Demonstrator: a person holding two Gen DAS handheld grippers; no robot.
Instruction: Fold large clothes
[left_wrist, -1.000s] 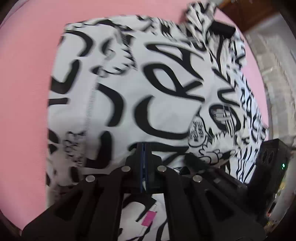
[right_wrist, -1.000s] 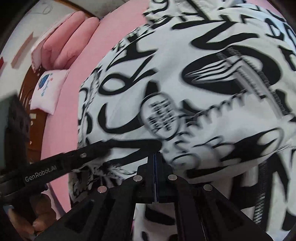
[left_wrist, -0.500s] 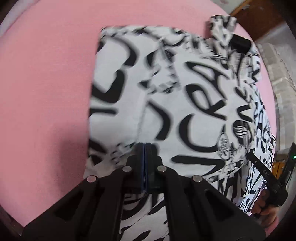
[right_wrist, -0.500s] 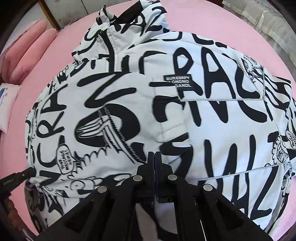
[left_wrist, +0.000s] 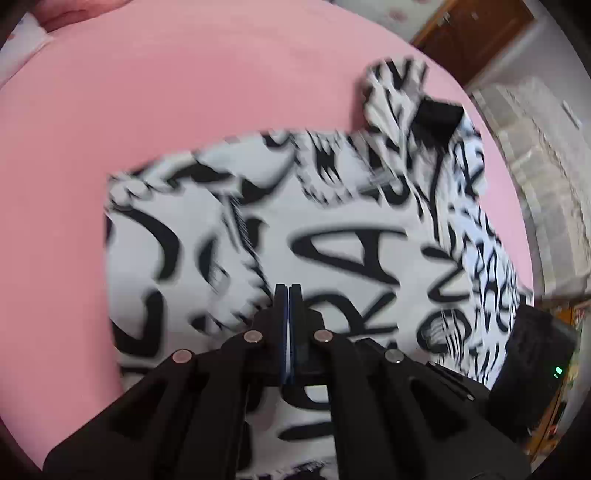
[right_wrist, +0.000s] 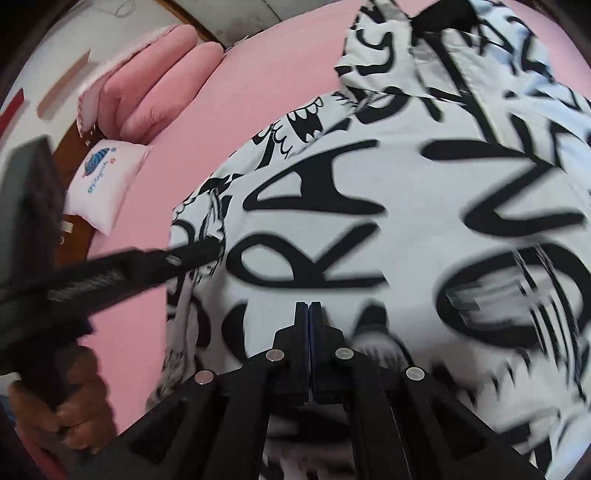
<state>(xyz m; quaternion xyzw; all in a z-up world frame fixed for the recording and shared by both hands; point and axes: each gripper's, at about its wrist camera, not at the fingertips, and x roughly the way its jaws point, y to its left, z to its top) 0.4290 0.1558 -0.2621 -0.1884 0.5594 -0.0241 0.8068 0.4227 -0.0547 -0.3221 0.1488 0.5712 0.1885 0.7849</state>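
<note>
A large white jacket (left_wrist: 332, 229) printed with black graffiti letters lies spread on a pink bed (left_wrist: 184, 110); its black-lined collar (left_wrist: 436, 114) lies at the far end. My left gripper (left_wrist: 288, 290) hovers over the jacket's middle, fingers pressed together, no cloth visible between the pads. My right gripper (right_wrist: 308, 306) is shut too, low over the letters of the jacket (right_wrist: 369, 192). In the right wrist view the left gripper (right_wrist: 216, 249) reaches in from the left, with its tip at the jacket's near-left edge, held by a hand (right_wrist: 74, 402).
Two pink pillows (right_wrist: 155, 92) and a white cushion (right_wrist: 103, 184) with a blue print lie at the bed's head. A wooden door (left_wrist: 472, 33) and pale stone-like flooring (left_wrist: 546, 166) lie beyond the bed's far right edge. The right gripper's black body (left_wrist: 535, 354) shows a green light.
Both grippers swept sideways over the jacket and stayed shut. The left one has moved from the jacket's left edge toward its middle. The right view swung from the labelled front to the left part.
</note>
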